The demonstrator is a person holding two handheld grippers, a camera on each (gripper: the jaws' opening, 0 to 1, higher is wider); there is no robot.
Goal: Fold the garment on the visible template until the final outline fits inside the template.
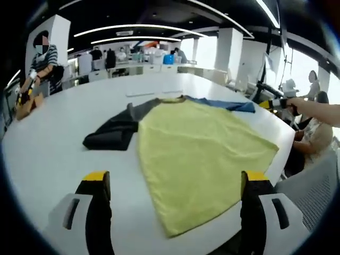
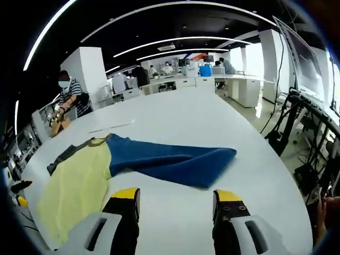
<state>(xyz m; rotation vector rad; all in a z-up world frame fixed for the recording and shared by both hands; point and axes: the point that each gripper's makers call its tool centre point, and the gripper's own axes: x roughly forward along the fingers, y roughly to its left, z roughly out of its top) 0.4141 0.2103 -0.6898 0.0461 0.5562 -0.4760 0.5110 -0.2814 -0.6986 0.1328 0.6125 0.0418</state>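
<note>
So the shirt [image 1: 199, 159] is lying spread out flat on the white surface [image 1: 64, 133], yellow body facing up. In the left gripper view the yellow part takes up the middle, with a dark grey sleeve [image 1: 114, 130] bunched up off to its left and a blue sleeve [image 1: 228, 104] poking out at the far right. The left tongs [image 1: 176, 183] are open, yellow-tipped jaws set wide with nothing between them, hanging over the near edge of the shirt.

The right gripper view gives you the other end: the blue sleeve [image 2: 170, 162] is laid out long across the surface, just beyond the right tongs [image 2: 178, 197], with the yellow body [image 2: 74, 186] off to the left. Those tongs are open too, not holding anything.

The left gripper view also catches the other gripper [image 1: 273, 103] coming in from the right near the blue sleeve, held by a hand. Far side of the room there's a person in a striped top [image 2: 71, 95] at the far left, plus desks and more people further back.
</note>
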